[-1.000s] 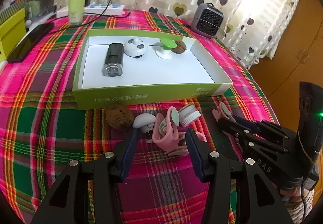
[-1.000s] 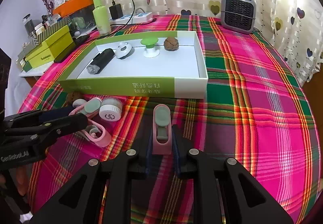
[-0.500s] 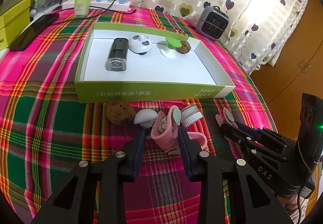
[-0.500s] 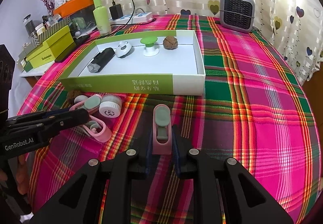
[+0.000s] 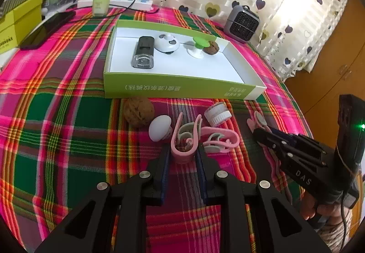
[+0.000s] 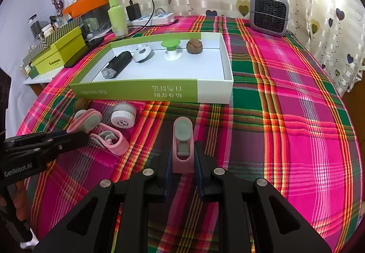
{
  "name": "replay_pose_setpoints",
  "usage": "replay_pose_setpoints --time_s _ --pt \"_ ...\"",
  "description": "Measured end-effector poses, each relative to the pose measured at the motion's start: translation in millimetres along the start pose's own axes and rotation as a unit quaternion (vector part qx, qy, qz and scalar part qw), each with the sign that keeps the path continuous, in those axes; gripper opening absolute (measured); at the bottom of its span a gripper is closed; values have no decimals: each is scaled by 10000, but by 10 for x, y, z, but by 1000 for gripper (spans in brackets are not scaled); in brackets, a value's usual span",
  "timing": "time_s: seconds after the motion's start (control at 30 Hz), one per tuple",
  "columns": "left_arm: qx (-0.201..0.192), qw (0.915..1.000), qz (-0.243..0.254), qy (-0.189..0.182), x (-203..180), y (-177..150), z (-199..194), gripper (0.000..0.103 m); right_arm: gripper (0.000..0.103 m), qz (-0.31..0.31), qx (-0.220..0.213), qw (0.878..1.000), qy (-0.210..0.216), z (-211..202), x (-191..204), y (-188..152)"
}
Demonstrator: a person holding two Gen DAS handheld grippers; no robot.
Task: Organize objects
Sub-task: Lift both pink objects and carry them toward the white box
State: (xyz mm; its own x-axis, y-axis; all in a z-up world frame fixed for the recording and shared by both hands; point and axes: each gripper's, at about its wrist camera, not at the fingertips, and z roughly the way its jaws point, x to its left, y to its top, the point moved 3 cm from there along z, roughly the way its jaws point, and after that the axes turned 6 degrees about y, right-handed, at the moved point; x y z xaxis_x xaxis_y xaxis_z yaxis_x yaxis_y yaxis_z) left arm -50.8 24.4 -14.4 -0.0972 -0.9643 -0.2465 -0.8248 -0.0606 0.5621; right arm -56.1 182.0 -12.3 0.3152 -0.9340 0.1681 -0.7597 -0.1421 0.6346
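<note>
My left gripper [image 5: 182, 152] is shut on a pink clip [image 5: 185, 139] standing on the plaid cloth. My right gripper [image 6: 182, 155] is shut on another pink clip [image 6: 183, 143]; that clip also shows in the left wrist view [image 5: 256, 119]. A third pink clip [image 5: 220, 140] lies between them, also seen in the right wrist view [image 6: 109, 139]. A walnut [image 5: 138, 110], a white mushroom-shaped piece [image 5: 159, 127] and a white round jar [image 5: 217, 114] lie in front of the green box [image 5: 182, 90]. The box holds a black device [image 5: 143, 51], a white round toy [image 5: 167, 43], a green-topped knob [image 5: 198, 46] and a walnut [image 5: 211, 47].
A grey heater [image 6: 269, 12], a green bottle [image 6: 117, 16], a power strip with cable [image 6: 155, 19], a phone [image 5: 45, 29] and yellow-green boxes [image 6: 57, 50] stand at the back and left of the table. A wooden cabinet [image 5: 330, 66] stands on the right.
My left gripper has moved forward around the pink clip and closed on it. My right gripper keeps its hold on its clip and has barely moved.
</note>
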Motion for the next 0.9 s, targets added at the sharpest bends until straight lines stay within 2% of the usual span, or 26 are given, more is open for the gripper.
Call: replay_pose_setpoints --time_s 0.47,0.57,0.63,0.9 --pt "56 9991 405 129 -35 -210 -154 20 19 -174 113 9998 -42 -62 39 -82" --pt "67 9988 477 118 -51 -215 -154 26 19 -169 127 9998 -32 -65 32 -85" --pt "51 9987 498 100 -62 -207 -152 34 19 -176 141 9997 -14 -63 31 -81" --pt "-33 9979 571 303 -78 -150 -107 35 19 -139 128 9998 101 -43 1 -59"
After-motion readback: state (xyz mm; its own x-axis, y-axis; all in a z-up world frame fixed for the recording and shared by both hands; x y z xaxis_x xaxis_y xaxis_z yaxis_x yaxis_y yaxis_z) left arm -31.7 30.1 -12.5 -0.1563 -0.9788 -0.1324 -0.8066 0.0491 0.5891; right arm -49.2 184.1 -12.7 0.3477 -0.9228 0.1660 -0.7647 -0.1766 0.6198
